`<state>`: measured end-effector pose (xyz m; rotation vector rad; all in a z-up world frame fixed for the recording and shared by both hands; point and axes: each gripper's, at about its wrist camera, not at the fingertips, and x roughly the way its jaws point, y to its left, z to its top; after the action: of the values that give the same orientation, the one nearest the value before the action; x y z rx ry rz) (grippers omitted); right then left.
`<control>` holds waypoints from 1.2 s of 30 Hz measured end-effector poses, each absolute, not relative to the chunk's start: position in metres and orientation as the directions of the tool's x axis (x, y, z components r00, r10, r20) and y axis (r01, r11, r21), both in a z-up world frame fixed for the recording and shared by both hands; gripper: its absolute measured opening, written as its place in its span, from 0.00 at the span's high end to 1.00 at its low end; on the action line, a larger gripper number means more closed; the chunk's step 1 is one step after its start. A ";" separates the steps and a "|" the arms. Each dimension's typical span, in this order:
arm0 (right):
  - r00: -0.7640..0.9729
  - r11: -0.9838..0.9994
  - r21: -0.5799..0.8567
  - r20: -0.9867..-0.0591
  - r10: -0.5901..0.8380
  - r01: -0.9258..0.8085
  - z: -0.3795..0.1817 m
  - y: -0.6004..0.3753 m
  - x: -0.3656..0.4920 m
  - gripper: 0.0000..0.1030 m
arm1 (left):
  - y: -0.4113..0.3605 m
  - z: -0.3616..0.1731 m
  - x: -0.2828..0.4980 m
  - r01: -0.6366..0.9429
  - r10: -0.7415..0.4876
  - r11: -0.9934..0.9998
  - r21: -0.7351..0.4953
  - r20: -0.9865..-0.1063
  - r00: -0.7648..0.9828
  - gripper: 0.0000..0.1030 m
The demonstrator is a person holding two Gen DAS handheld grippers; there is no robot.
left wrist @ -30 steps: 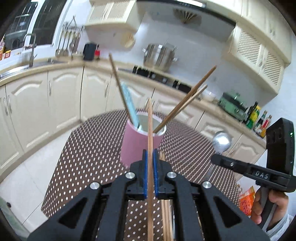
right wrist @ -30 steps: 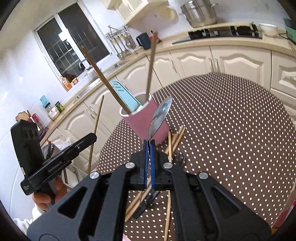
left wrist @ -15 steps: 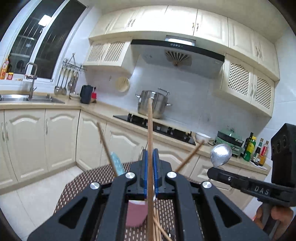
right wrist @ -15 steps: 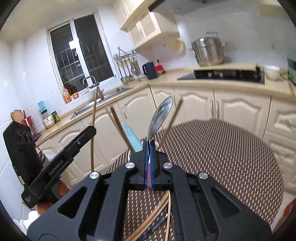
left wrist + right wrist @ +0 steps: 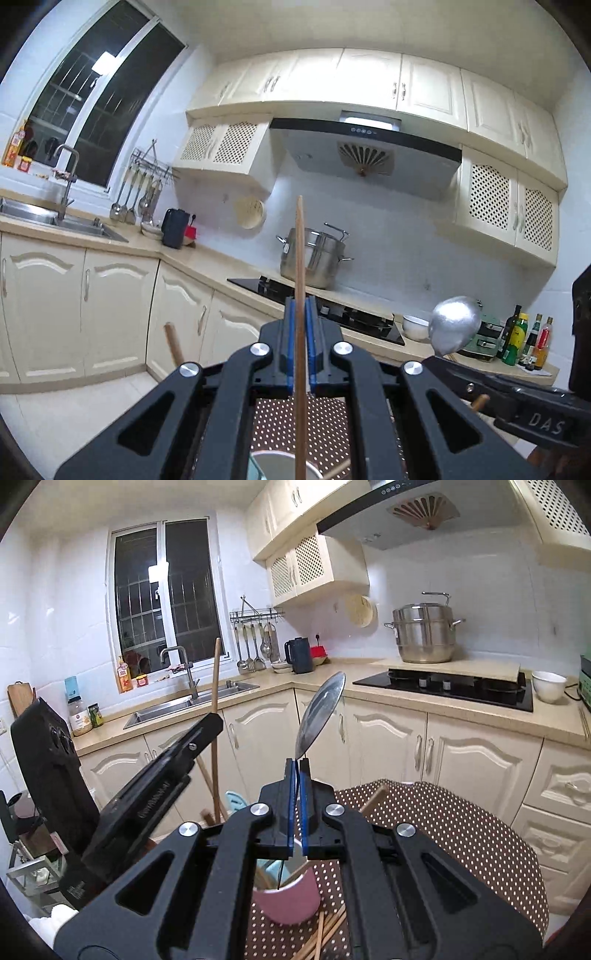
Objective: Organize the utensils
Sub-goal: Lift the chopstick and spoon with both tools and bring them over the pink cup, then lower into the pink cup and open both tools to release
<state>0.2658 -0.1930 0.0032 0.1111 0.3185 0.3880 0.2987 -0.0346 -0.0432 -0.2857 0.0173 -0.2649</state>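
Observation:
My left gripper (image 5: 300, 308) is shut on a wooden chopstick (image 5: 299, 251) that stands upright between its blue pads. Below it, the white inside of the pink cup (image 5: 275, 463) shows at the bottom edge. My right gripper (image 5: 295, 770) is shut on the handle of a metal spoon (image 5: 320, 712), bowl upward, above the pink cup (image 5: 291, 899). The cup holds a light blue utensil (image 5: 236, 800) and other chopsticks (image 5: 208, 779). The left gripper (image 5: 166, 775) with its chopstick (image 5: 215, 686) hangs left of the cup. The spoon's bowl (image 5: 456, 328) shows at the right.
The cup stands on a brown polka-dot table (image 5: 443, 830), with several loose chopsticks (image 5: 327, 932) lying in front of it. Behind are cream cabinets (image 5: 476, 760), a sink (image 5: 192, 705), a black hob (image 5: 447, 688) and a steel pot (image 5: 424, 635).
Both grippers have risen and tilted up, still holding the chopstick and the spoon. The cup has dropped to the bottom of both views, and the kitchen wall now fills them.

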 end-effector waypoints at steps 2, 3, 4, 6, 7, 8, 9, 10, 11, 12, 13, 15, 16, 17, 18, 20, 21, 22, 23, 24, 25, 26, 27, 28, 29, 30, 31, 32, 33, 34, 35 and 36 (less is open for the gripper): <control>0.876 0.919 0.163 -0.281 0.391 -0.358 0.000 -0.193 0.268 0.98 | -0.038 -0.048 0.305 0.244 -0.244 0.932 -0.268 0.033 0.969 0.95; 0.876 0.919 0.161 -0.281 0.393 -0.361 -0.002 -0.192 0.270 0.98 | -0.040 -0.050 0.308 0.239 -0.239 0.935 -0.261 0.034 0.971 0.95; 0.876 0.919 0.157 -0.282 0.392 -0.360 -0.004 -0.192 0.271 0.98 | -0.042 -0.053 0.310 0.235 -0.233 0.937 -0.258 0.039 0.972 0.95; 0.873 0.918 0.156 -0.285 0.396 -0.365 -0.007 -0.191 0.274 0.98 | -0.044 -0.057 0.315 0.228 -0.224 0.941 -0.251 0.045 0.974 0.95; 0.872 0.917 0.155 -0.286 0.398 -0.368 -0.008 -0.190 0.275 0.98 | -0.045 -0.058 0.317 0.225 -0.220 0.943 -0.245 0.047 0.974 0.95; 0.871 0.917 0.153 -0.286 0.398 -0.369 -0.010 -0.189 0.275 0.98 | -0.046 -0.060 0.317 0.221 -0.216 0.945 -0.239 0.050 0.975 0.95; 0.870 0.916 0.151 -0.288 0.400 -0.372 -0.011 -0.188 0.276 0.98 | -0.047 -0.061 0.318 0.215 -0.208 0.950 -0.226 0.054 0.977 0.95; 0.868 0.915 0.152 -0.290 0.402 -0.373 -0.013 -0.187 0.276 0.98 | -0.048 -0.063 0.318 0.213 -0.206 0.952 -0.220 0.054 0.977 0.95; 0.865 0.913 0.154 -0.294 0.406 -0.377 -0.014 -0.186 0.278 0.98 | -0.048 -0.064 0.320 0.215 -0.209 0.953 -0.216 0.049 0.977 0.95; 0.862 0.912 0.152 -0.299 0.409 -0.380 -0.016 -0.185 0.278 0.98 | -0.048 -0.066 0.320 0.213 -0.208 0.953 -0.216 0.047 0.977 0.95; 0.861 0.912 0.150 -0.302 0.410 -0.382 -0.018 -0.184 0.279 0.98 | -0.046 -0.068 0.321 0.212 -0.207 0.952 -0.220 0.044 0.977 0.95; 0.855 0.910 0.148 -0.309 0.415 -0.388 -0.022 -0.181 0.278 0.98 | -0.043 -0.073 0.322 0.211 -0.210 0.950 -0.231 0.029 0.977 0.95; 0.852 0.908 0.150 -0.313 0.420 -0.392 -0.024 -0.180 0.278 0.98 | -0.041 -0.076 0.322 0.208 -0.209 0.950 -0.234 0.021 0.978 0.95; 0.850 0.907 0.151 -0.316 0.421 -0.393 -0.026 -0.179 0.278 0.98 | -0.040 -0.078 0.322 0.207 -0.211 0.949 -0.236 0.012 0.978 0.95; 0.848 0.906 0.151 -0.320 0.423 -0.396 -0.027 -0.178 0.278 0.98 | -0.038 -0.081 0.321 0.207 -0.211 0.949 -0.239 0.005 0.977 0.95; 0.843 0.905 0.154 -0.329 0.426 -0.398 -0.029 -0.177 0.279 0.98 | -0.035 -0.086 0.318 0.206 -0.215 0.948 -0.242 -0.010 0.977 0.95; 0.842 0.905 0.154 -0.332 0.426 -0.397 -0.031 -0.176 0.278 0.98 | -0.034 -0.088 0.316 0.204 -0.213 0.949 -0.240 -0.011 0.977 0.95; 0.841 0.905 0.154 -0.334 0.426 -0.397 -0.032 -0.176 0.277 0.98 | -0.033 -0.090 0.314 0.205 -0.215 0.951 -0.233 -0.019 0.976 0.95; 0.839 0.905 0.156 -0.338 0.426 -0.397 -0.034 -0.176 0.276 0.98 | -0.033 -0.092 0.313 0.205 -0.216 0.951 -0.231 -0.023 0.976 0.95; 0.838 0.905 0.156 -0.340 0.426 -0.396 -0.035 -0.175 0.275 0.98 | -0.032 -0.094 0.312 0.206 -0.218 0.951 -0.231 -0.029 0.976 0.95; 0.837 0.905 0.156 -0.344 0.425 -0.396 -0.036 -0.176 0.274 0.98 | -0.031 -0.096 0.310 0.209 -0.224 0.950 -0.234 -0.039 0.974 0.95; 0.836 0.905 0.154 -0.347 0.424 -0.395 -0.037 -0.175 0.273 0.98 | -0.029 -0.097 0.308 0.212 -0.230 0.948 -0.237 -0.048 0.972 0.95; 0.836 0.906 0.153 -0.351 0.422 -0.394 -0.039 -0.175 0.272 0.98 | -0.028 -0.099 0.306 0.214 -0.233 0.947 -0.240 -0.053 0.971 0.95; 0.836 0.907 0.153 -0.352 0.421 -0.392 -0.040 -0.175 0.272 0.98 | -0.026 -0.100 0.303 0.214 -0.236 0.946 -0.244 -0.063 0.970 0.95; 0.836 0.908 0.154 -0.354 0.420 -0.391 -0.041 -0.174 0.271 0.98 | -0.025 -0.102 0.300 0.218 -0.242 0.944 -0.248 -0.071 0.968 0.95; 0.836 0.909 0.153 -0.357 0.417 -0.388 -0.042 -0.174 0.270 0.98 | -0.024 -0.103 0.296 0.223 -0.250 0.942 -0.251 -0.080 0.965 0.95; 0.836 0.909 0.153 -0.358 0.416 -0.387 -0.043 -0.173 0.269 0.98 | -0.024 -0.104 0.294 0.227 -0.256 0.941 -0.250 -0.086 0.963 0.95; 0.837 0.910 0.151 -0.358 0.413 -0.385 -0.044 -0.173 0.268 0.98 | -0.024 -0.105 0.290 0.233 -0.263 0.942 -0.243 -0.097 0.960 0.95; 0.839 0.912 0.146 -0.359 0.410 -0.383 -0.045 -0.172 0.266 0.97 | -0.024 -0.105 0.287 0.240 -0.270 0.941 -0.239 -0.101 0.958 0.94; 0.840 0.914 0.143 -0.362 0.405 -0.380 -0.046 -0.171 0.266 0.97 | -0.024 -0.106 0.282 0.249 -0.279 0.939 -0.239 -0.102 0.955 0.94; 0.840 0.916 0.141 -0.364 0.402 -0.376 -0.047 -0.171 0.265 0.97 | -0.023 -0.106 0.279 0.251 -0.282 0.938 -0.238 -0.104 0.954 0.94; 0.841 0.916 0.142 -0.365 0.400 -0.374 -0.048 -0.171 0.264 0.97 | -0.023 -0.106 0.276 0.251 -0.282 0.939 -0.236 -0.108 0.953 0.94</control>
<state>0.2644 -0.1706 -0.0480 0.0657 0.3996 0.4093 0.2762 -0.0230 -0.1057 -0.2222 0.1412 -0.2730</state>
